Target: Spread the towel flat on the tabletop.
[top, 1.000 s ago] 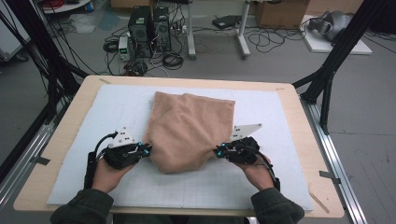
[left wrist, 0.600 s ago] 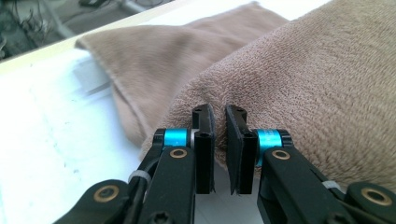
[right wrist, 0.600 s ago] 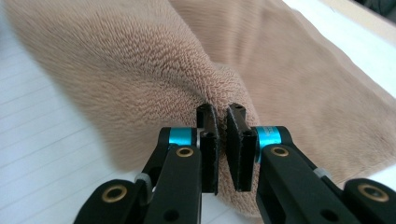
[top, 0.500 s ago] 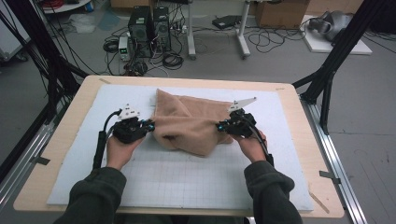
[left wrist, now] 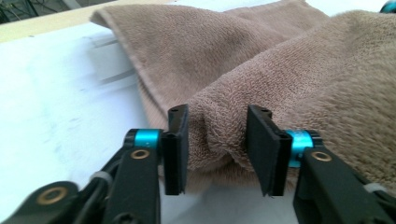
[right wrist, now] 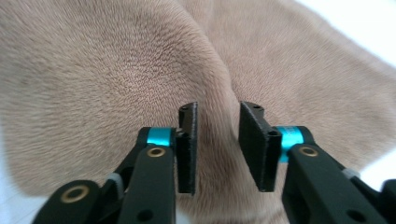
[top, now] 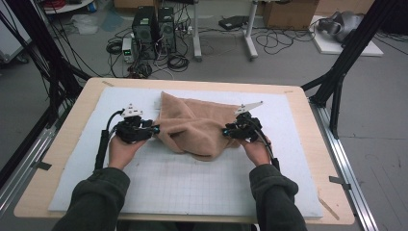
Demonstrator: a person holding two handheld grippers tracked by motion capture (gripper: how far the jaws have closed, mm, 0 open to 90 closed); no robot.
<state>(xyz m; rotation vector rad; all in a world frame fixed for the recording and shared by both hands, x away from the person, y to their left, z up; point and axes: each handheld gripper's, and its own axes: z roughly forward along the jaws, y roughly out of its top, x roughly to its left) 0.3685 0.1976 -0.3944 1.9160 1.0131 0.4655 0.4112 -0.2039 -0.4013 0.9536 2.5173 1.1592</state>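
Note:
A tan towel [top: 195, 127] lies bunched and folded over itself on the white gridded mat [top: 192, 187]. My left gripper [top: 155, 130] is at its left edge and my right gripper [top: 225, 131] at its right edge, each held in a hand. In the left gripper view a thick fold of towel [left wrist: 219, 135] sits between the jaws of the left gripper [left wrist: 217, 114], which have just been opening and stand apart. In the right gripper view a ridge of towel [right wrist: 116, 70] runs between the parted jaws of the right gripper [right wrist: 218, 109], which have also just been opening.
The mat covers a wooden table [top: 312, 144] with bare rims left and right. Black frame posts [top: 337, 77] rise at the table's right and left sides. Computer towers [top: 154, 24] and cables lie on the floor beyond the far edge.
Both hands moved away from the person, carrying the towel's near edge up over the rest so it folded. Both grippers' jaws then parted from the cloth.

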